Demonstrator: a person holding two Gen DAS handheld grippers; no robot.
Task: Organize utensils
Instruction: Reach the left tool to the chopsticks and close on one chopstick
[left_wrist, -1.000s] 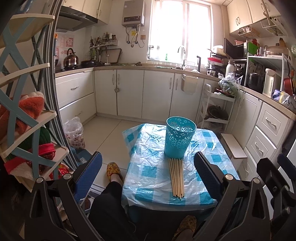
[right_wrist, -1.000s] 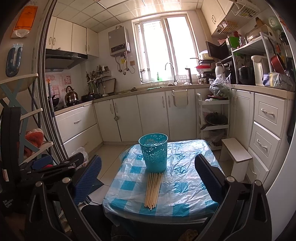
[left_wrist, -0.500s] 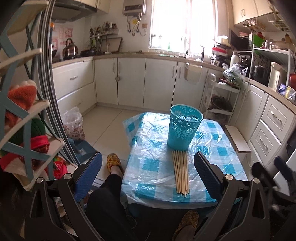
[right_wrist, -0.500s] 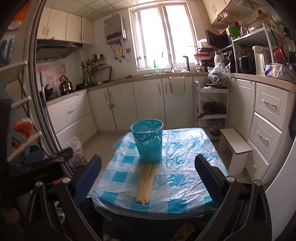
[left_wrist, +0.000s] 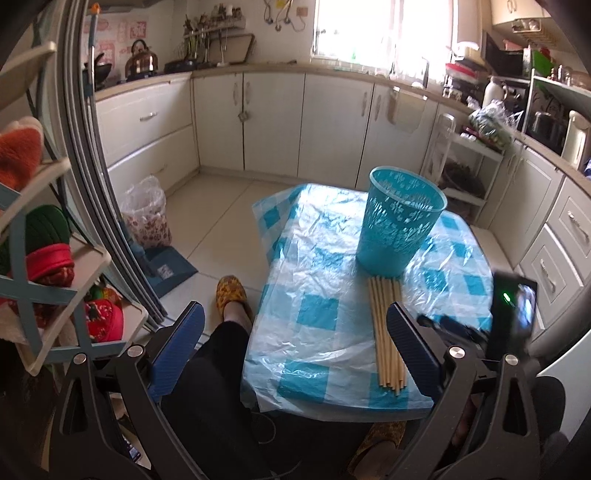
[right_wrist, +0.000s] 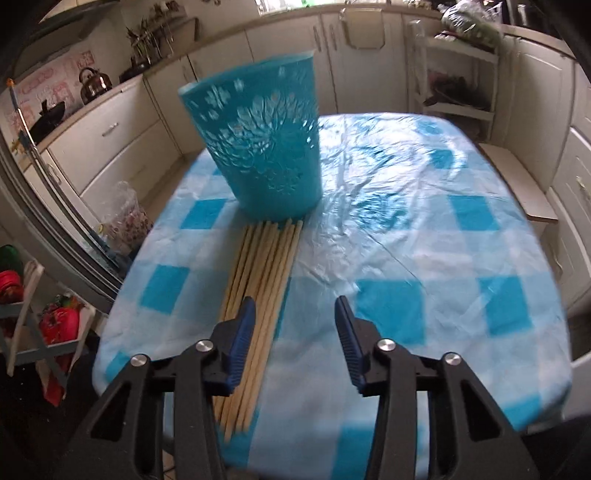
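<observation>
A bundle of several wooden chopsticks (left_wrist: 384, 325) lies on the small table (left_wrist: 314, 280) with a blue-checked plastic cover, tips against a teal perforated basket (left_wrist: 400, 230). In the right wrist view the chopsticks (right_wrist: 264, 266) run toward the basket (right_wrist: 262, 155). My right gripper (right_wrist: 294, 317) is open, low over the table, its left finger (right_wrist: 242, 332) above the chopsticks' near end. My left gripper (left_wrist: 295, 328) is wide open and empty, held back from the table's near edge. The right gripper's body (left_wrist: 509, 317) shows at the right in the left wrist view.
A shelf rack (left_wrist: 44, 236) with colourful items stands at the left. A person's leg and slipper (left_wrist: 231, 295) are beside the table. White kitchen cabinets (left_wrist: 295, 122) line the back and right. A bagged bin (left_wrist: 146, 218) sits on the floor.
My right gripper has moved forward and down over the table, its jaws narrowed, now just above the chopsticks' near end. My left gripper has drifted slightly closer and tilted down.
</observation>
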